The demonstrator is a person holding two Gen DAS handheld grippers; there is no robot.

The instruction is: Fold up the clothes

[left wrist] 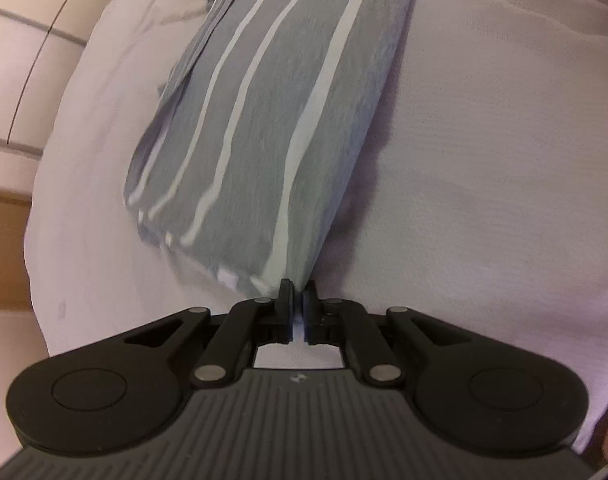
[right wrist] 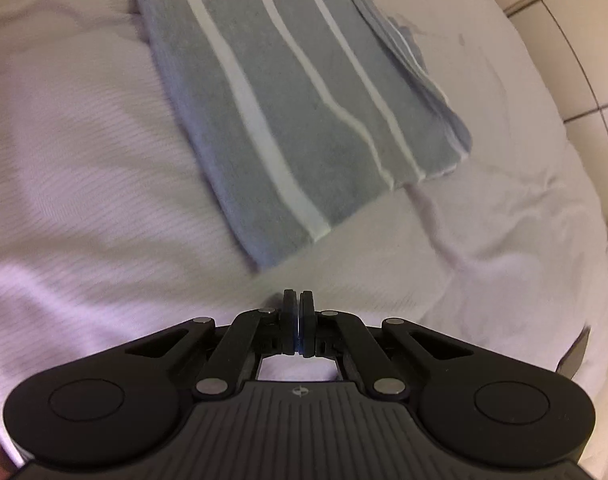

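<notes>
A grey garment with white stripes [left wrist: 272, 120] lies folded into a long band on a white bedsheet [left wrist: 484, 160]. My left gripper [left wrist: 298, 286] is nearly shut at the garment's near corner, its fingertips [left wrist: 286, 292] touching the cloth's edge; a narrow gap shows between the pads and I cannot tell if cloth is pinched. In the right wrist view the same garment [right wrist: 284, 100] lies ahead. My right gripper [right wrist: 299, 300] is shut and empty, a short way in front of the garment's near edge, over bare sheet [right wrist: 104, 160].
The bed's edge curves away at the left in the left wrist view, with tiled floor [left wrist: 16, 80] and a wooden panel [left wrist: 4, 248] beyond. In the right wrist view, tiled floor [right wrist: 576, 60] lies past the bed's right edge. The sheet is rumpled at right [right wrist: 484, 240].
</notes>
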